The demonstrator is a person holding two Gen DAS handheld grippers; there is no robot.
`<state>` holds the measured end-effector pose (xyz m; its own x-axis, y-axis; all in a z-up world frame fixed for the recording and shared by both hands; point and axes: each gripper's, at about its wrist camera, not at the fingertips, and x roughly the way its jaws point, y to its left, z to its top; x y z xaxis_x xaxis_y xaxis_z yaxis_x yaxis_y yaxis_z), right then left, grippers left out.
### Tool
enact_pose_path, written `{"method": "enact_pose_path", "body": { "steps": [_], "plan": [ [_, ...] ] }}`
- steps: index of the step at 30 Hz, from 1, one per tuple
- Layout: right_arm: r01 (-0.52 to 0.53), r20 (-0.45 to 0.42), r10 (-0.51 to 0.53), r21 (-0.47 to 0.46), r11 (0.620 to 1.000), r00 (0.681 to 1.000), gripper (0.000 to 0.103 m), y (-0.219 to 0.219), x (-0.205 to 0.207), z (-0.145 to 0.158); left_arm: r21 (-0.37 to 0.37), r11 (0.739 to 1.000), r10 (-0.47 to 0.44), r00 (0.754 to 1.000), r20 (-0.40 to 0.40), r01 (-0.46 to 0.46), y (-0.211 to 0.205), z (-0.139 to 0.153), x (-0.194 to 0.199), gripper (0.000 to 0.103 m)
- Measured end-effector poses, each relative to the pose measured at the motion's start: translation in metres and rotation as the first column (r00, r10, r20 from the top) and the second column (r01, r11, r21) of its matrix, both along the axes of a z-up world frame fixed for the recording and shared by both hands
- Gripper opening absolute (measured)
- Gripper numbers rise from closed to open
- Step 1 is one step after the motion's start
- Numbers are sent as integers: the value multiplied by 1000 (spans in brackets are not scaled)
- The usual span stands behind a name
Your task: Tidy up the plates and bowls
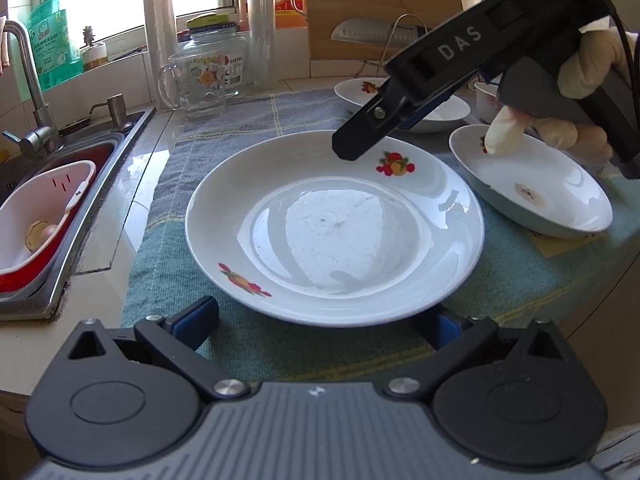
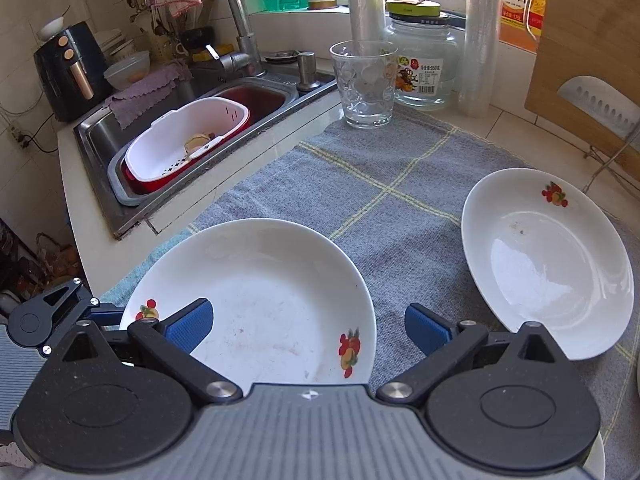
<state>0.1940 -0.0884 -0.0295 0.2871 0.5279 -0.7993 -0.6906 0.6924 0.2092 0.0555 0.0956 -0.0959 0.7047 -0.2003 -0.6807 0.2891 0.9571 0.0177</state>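
Note:
A large white plate with fruit prints (image 1: 332,232) lies on the checked cloth (image 1: 168,248); it also shows in the right wrist view (image 2: 260,300). My left gripper (image 1: 320,320) is open, its blue pads on either side of the plate's near rim. My right gripper (image 2: 308,328) is open and empty above the plate's far rim; it appears in the left wrist view (image 1: 352,148). A second white plate (image 1: 532,184) lies to the right. A third plate (image 1: 404,100) lies behind, also in the right wrist view (image 2: 548,260). A small bowl (image 1: 486,100) stands at the back right.
A sink (image 2: 192,120) with a red and white strainer basket (image 2: 184,144) is at the left. A glass mug (image 1: 196,84), a glass jar (image 1: 224,56) and plastic rolls (image 1: 160,36) stand at the back. A wooden board (image 1: 380,4) and a cleaver (image 1: 376,32) lean behind.

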Motion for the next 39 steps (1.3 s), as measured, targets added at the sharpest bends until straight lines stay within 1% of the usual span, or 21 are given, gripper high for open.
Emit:
{"method": "enact_pose_path", "body": {
  "steps": [5,8,9,12,15,21,28,32,39],
  "plan": [
    [-59,-41,59,-1,998,997,102,9,10,-11,11,999,-37,999,7,36,2,1,1,103],
    [-77,-80,79,26,997,994,96,10,16,-13,3,999,-52,999,1,52,4,2,3,102],
    [-81,-88,84,31,996,993,92,10,18,-13,2,998,-56,998,2,56,5,2,3,102],
    [-82,-121,87,46,996,989,87,8,26,-16,2,998,-69,998,-3,69,6,3,4,102],
    [-80,-158,91,77,994,983,85,4,32,-18,-1,997,-77,997,-12,77,7,3,6,102],
    [-86,-193,107,114,990,975,85,2,38,-20,8,995,-102,995,-17,102,4,6,8,101],
    [-98,-191,120,122,988,974,85,3,40,-17,9,995,-97,995,-34,97,8,10,14,101],
    [-91,-184,114,129,987,976,85,4,45,-13,6,995,-98,995,-29,98,12,15,20,101],
    [-70,-147,90,139,988,985,85,12,67,0,12,993,-120,993,-3,120,25,27,48,101]
  ]
}}
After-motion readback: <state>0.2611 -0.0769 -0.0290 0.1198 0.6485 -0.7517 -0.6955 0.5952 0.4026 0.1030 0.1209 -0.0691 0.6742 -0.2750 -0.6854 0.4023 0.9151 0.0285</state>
